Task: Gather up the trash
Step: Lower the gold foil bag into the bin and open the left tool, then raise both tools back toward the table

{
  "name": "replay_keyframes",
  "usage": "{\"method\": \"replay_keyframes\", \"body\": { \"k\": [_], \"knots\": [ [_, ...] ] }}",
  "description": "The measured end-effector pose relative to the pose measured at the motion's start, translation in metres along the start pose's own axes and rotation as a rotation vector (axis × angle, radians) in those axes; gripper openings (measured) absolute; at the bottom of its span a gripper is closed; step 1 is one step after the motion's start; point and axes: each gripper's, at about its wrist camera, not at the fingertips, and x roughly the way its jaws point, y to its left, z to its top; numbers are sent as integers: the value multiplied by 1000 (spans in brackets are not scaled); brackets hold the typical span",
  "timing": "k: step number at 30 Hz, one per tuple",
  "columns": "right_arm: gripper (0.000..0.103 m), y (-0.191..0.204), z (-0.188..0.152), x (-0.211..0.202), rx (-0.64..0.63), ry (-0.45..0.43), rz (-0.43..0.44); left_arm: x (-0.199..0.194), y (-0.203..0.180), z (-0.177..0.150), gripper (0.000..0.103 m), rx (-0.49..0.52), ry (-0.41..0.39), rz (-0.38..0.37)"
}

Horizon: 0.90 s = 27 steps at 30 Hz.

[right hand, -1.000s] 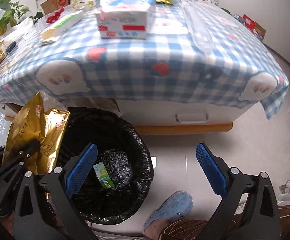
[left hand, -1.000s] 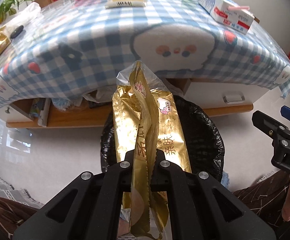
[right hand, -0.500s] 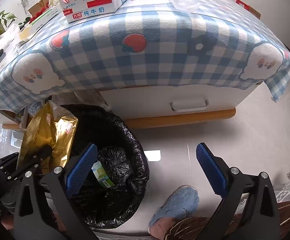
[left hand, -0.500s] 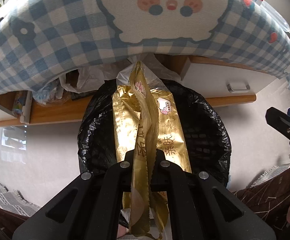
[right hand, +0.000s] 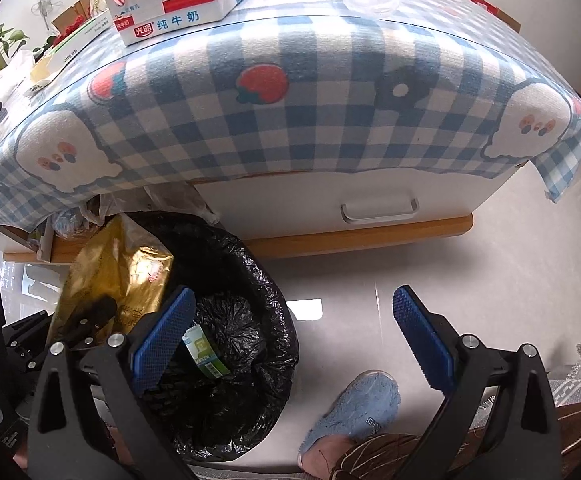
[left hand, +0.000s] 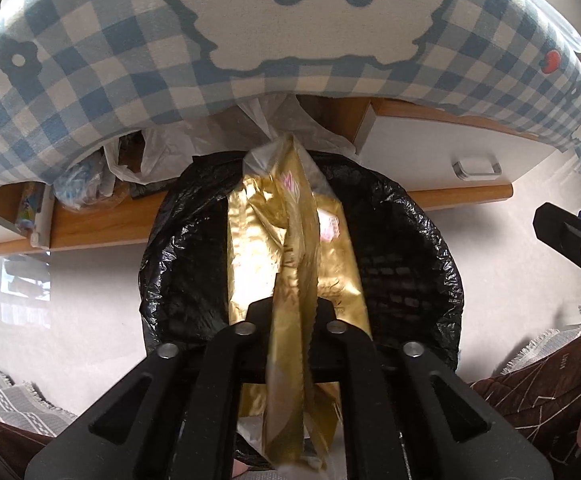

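Note:
A crumpled gold snack wrapper (left hand: 294, 248) hangs between the fingers of my left gripper (left hand: 292, 308), right over the black-bagged bin (left hand: 410, 260). The jaws are opening and now stand slightly apart, with the blurred wrapper loose between them. From the right wrist view the wrapper (right hand: 130, 276) and left gripper (right hand: 90, 316) sit at the bin's (right hand: 250, 280) left rim. My right gripper (right hand: 290, 300) is open and holds nothing, its blue pads (right hand: 162, 336) over the bin's right side and the floor. A green and white carton (right hand: 204, 354) lies inside the bin.
A low table under a blue checked cloth (right hand: 330, 112) overhangs the bin, with a milk box (right hand: 178, 4) on top and a white drawer (right hand: 378, 212) below. Plastic bags (left hand: 122, 160) fill the shelf. A person's blue slipper (right hand: 354, 412) rests on the floor.
Both grippers sank toward the bin early on, then held still. The left jaws have parted slightly, and the gold wrapper has slipped a little lower and looks blurred.

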Motion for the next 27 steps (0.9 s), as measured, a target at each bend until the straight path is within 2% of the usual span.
{"method": "replay_keyframes", "body": {
  "k": [6, 8, 18, 21, 27],
  "knots": [
    [95, 4, 3, -7, -8, -21, 10, -14, 0, 3, 44, 6, -47, 16],
    [95, 6, 3, -12, -14, -36, 8, -20, 0, 4, 47, 12, -61, 12],
    [95, 11, 6, -45, -43, -124, 10, -67, 13, 9, 81, -45, -162, 11],
    [95, 8, 7, -53, -35, -140, 8, -82, 17, 11, 89, -63, -193, 7],
    [95, 6, 10, -74, -24, -182, 12, -111, 19, 13, 97, -63, -250, 1]
  ]
}}
